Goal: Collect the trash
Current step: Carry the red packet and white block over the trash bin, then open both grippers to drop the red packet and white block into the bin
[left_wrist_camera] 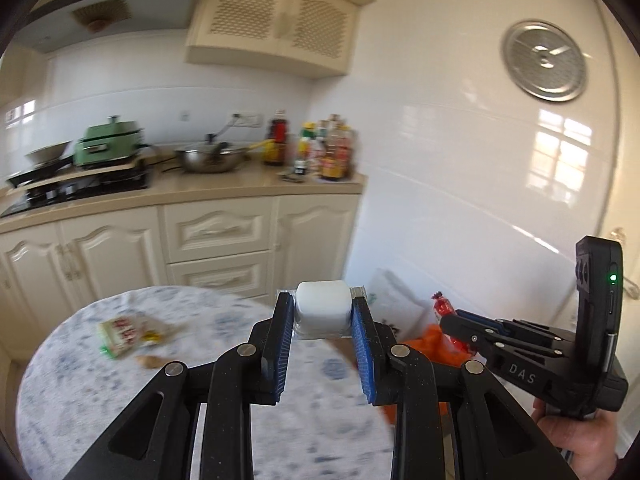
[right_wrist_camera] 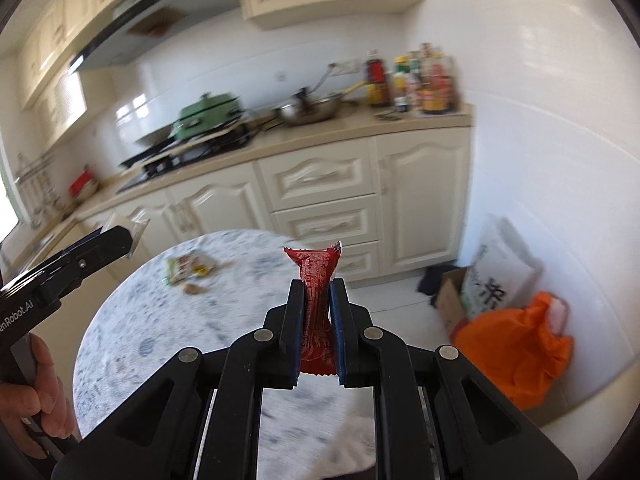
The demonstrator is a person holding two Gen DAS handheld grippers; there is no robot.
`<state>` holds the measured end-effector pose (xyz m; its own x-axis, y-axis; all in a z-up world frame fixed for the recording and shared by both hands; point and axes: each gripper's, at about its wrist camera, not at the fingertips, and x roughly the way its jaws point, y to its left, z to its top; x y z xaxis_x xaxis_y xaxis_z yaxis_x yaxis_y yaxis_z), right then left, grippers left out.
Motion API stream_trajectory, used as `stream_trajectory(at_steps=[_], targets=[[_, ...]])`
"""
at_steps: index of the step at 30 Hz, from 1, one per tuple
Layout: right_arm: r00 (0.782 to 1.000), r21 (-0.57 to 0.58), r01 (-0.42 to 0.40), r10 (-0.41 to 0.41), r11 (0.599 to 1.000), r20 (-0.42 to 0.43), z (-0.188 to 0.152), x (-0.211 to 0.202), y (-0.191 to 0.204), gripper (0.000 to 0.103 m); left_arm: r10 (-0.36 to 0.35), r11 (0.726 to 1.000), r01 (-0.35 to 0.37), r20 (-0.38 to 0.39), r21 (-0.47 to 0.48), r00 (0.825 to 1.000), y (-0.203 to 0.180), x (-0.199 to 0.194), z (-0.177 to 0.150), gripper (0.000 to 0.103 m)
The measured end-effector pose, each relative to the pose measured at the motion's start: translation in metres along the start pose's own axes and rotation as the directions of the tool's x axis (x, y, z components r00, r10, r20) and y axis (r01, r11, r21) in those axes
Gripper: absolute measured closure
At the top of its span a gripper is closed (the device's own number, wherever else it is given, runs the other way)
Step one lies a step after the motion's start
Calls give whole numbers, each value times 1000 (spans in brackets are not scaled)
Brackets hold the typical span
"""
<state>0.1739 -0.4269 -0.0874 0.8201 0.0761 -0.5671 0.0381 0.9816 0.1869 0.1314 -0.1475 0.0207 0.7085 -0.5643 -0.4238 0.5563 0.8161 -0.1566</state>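
Observation:
My left gripper (left_wrist_camera: 322, 310) is shut on a white plastic cup-shaped package (left_wrist_camera: 322, 306) and holds it above the round table (left_wrist_camera: 80, 380). My right gripper (right_wrist_camera: 318, 294) is shut on a red snack wrapper (right_wrist_camera: 316, 280), held upright above the table's right side. The right gripper also shows in the left wrist view (left_wrist_camera: 452, 322), with the red wrapper (left_wrist_camera: 442, 304) at its tip. The left gripper shows at the left of the right wrist view (right_wrist_camera: 120, 240). A green and red wrapper (left_wrist_camera: 122, 330) and a brown scrap (left_wrist_camera: 150, 361) lie on the table. An orange bag (right_wrist_camera: 516, 344) sits on the floor at the right.
Cream kitchen cabinets (right_wrist_camera: 320, 184) and a counter with a wok (left_wrist_camera: 210, 158), a green pot (left_wrist_camera: 110, 142) and bottles (left_wrist_camera: 320, 148) stand behind the table. A cardboard box (right_wrist_camera: 450, 300) and a white printed bag (right_wrist_camera: 500, 268) stand against the white wall beside the orange bag.

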Motion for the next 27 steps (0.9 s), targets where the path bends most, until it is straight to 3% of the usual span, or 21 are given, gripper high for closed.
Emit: stream_trajectory(at_steps=[6,13,19,27], targets=[[992,88,119,-121,989,29,-10,-38,-60,91,-118,991,121,-46,60,992,-50,34,1,78],[975,203,221,-215,954,-50,-45,-42,-129,91,-218,965,241,-195,100,956,-103,100,-17,78],[969,289,240,-209,927,-132,-78,-20,-169,91,-237,945,300,-358,130,903,-145,159,-47,78],[958,352,250,-178,902,-224,-108,16,-202,91,-222,933,329,-493,142,841,-202,231,-70,78]])
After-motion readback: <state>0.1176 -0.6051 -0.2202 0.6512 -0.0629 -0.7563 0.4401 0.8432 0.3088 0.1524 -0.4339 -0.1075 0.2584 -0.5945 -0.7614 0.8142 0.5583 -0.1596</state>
